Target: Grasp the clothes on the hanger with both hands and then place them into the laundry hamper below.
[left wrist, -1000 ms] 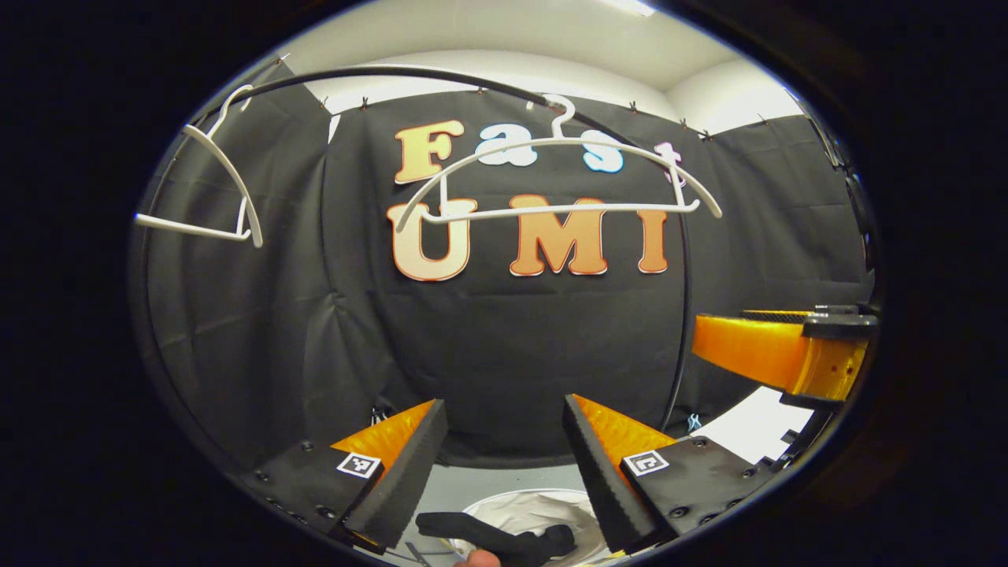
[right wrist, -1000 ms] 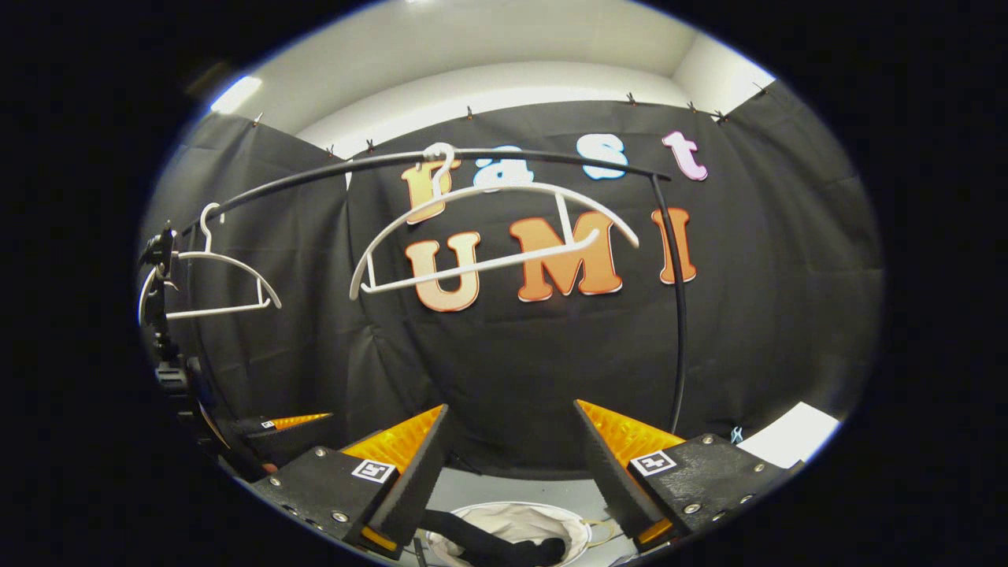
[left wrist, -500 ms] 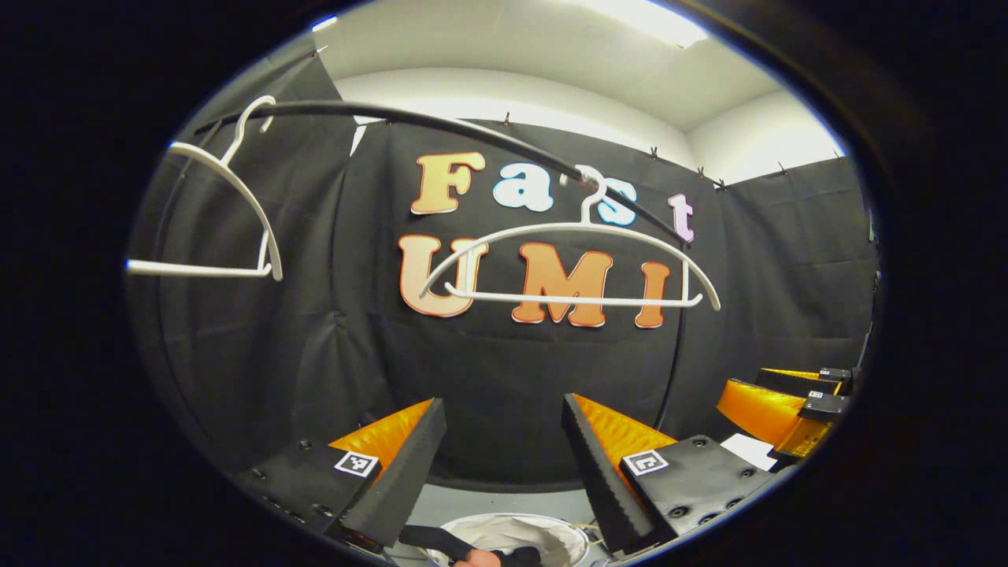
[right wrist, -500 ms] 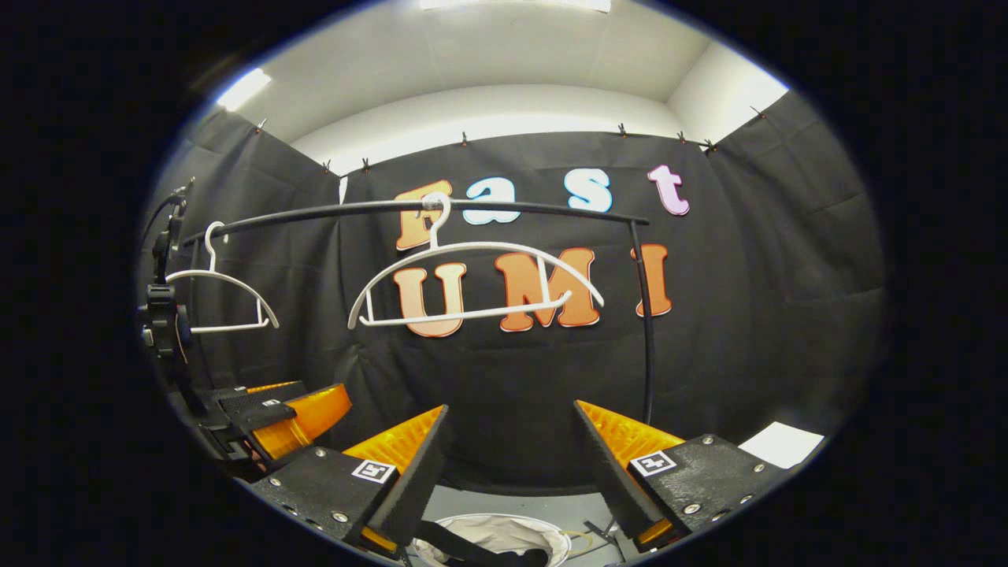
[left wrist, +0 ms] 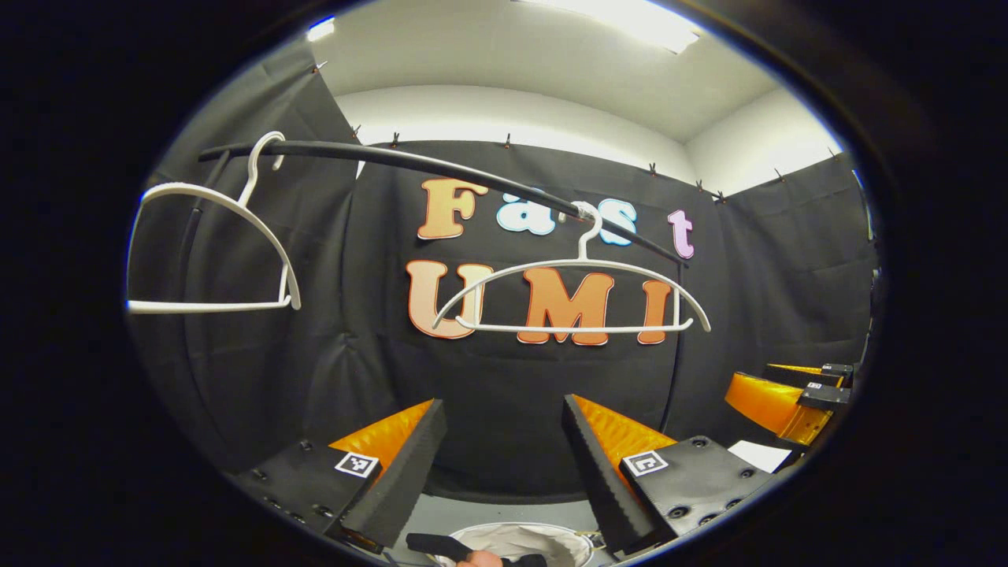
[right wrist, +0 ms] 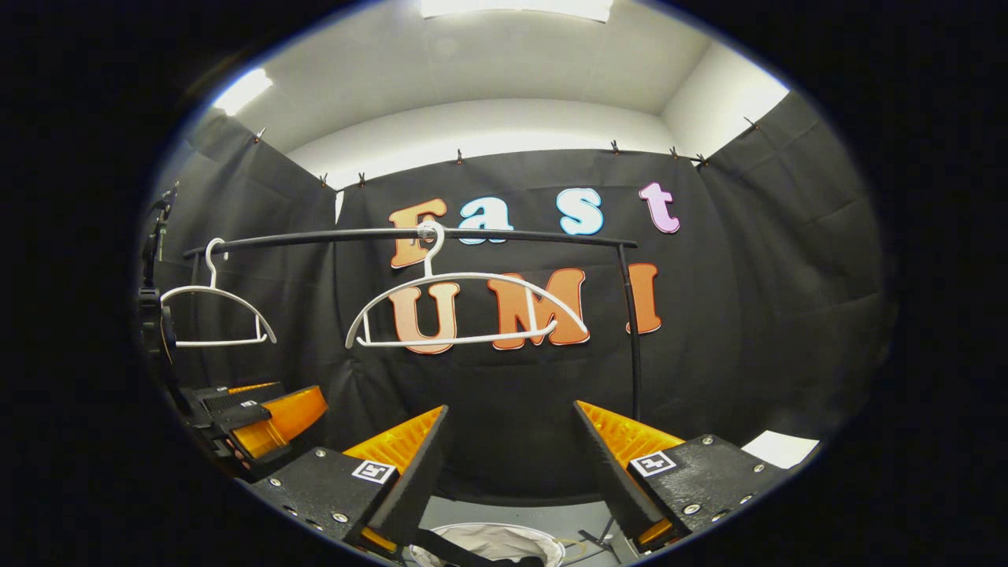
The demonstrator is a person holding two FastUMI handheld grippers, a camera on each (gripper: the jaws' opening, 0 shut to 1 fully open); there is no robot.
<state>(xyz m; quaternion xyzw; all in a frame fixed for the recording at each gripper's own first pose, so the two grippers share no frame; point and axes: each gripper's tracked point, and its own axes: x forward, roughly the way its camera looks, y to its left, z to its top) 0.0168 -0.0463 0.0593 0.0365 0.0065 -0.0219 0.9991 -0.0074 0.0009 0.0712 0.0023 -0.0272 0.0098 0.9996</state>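
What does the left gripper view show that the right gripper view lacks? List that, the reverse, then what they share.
Left gripper view: the orange-and-black right tool at its right edge, and a fingertip at the bottom. Right gripper view: the orange-and-black left tool at lower left, near a black stand. Both: the black metal rail, two bare white plastic hangers on it, and the white fabric laundry hamper below holding black clothes.

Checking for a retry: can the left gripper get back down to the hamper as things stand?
Probably yes. The left gripper is open and holds nothing, and the hamper sits right below its fingers with nothing between. The hangers hang higher, out of the path.
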